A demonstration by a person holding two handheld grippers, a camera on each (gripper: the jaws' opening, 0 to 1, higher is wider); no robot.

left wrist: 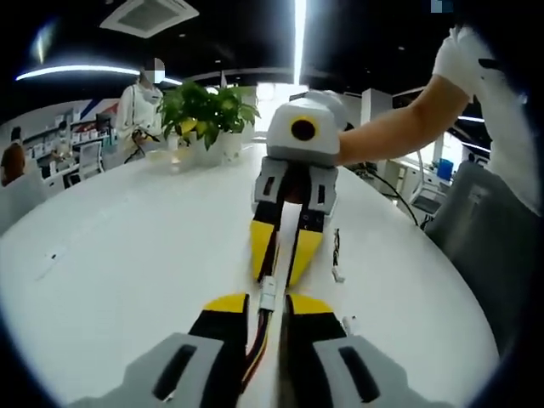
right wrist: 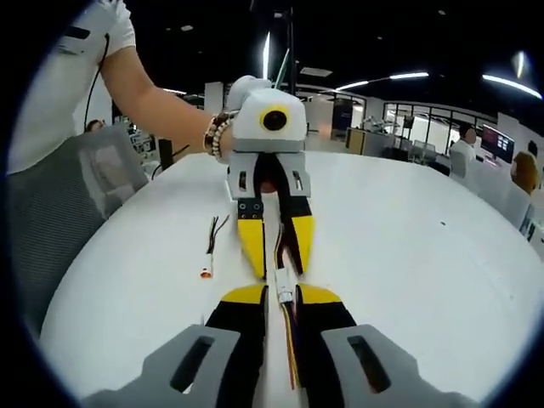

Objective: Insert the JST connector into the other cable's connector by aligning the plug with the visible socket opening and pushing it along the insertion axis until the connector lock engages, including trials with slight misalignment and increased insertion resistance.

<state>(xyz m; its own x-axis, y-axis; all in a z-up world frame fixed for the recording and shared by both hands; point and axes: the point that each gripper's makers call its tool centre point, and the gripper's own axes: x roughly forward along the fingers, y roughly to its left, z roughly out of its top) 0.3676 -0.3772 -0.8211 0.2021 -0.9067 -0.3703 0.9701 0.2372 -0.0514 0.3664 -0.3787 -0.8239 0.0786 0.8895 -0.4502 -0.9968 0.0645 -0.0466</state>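
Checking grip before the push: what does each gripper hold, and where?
Left gripper clamps its cable's wires just behind the white connector. Right gripper clamps its own wires behind its white connector.

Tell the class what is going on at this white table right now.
A person holds a claw in each hand, tip to tip over the white table. The left claw is shut on a wired connector, and the right claw is shut on the other connector. The two white connectors meet between the claw tips, but whether the lock has engaged cannot be told. A spare cable lies on the table beside them, and potted plants stand at the far edge.
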